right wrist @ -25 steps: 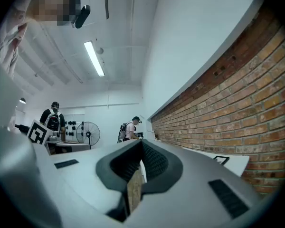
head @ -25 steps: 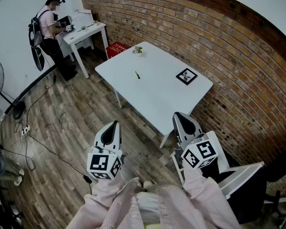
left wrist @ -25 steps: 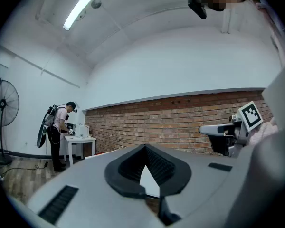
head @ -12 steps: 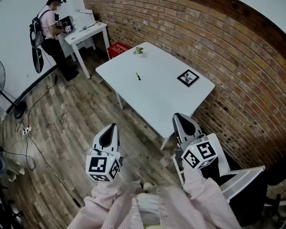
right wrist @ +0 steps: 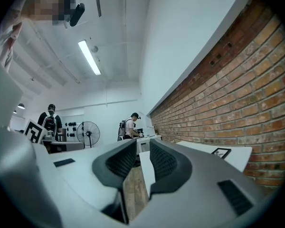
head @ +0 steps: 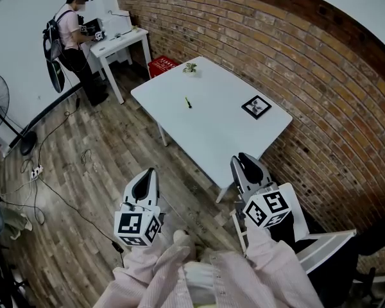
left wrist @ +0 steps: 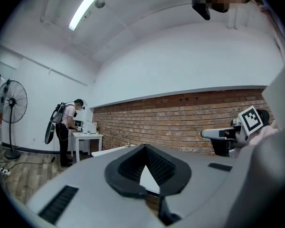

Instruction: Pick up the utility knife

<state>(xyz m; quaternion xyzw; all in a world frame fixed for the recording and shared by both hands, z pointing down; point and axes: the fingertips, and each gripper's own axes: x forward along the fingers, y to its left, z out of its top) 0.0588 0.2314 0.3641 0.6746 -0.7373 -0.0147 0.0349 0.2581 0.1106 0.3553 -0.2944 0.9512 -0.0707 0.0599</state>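
On the white table [head: 212, 140] lie utility knife [head: 188, 102], framed picture [head: 256, 106] and plant [head: 190, 67].

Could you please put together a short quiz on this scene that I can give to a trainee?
1. What red thing stands on the wooden floor beyond the white table?
2. True or false: the framed marker card lies nearer the brick wall than the utility knife does.
3. The knife lies: A on the table; B on the floor; C on the card.
Key: 1 the red crate; 2 true; 3 A.
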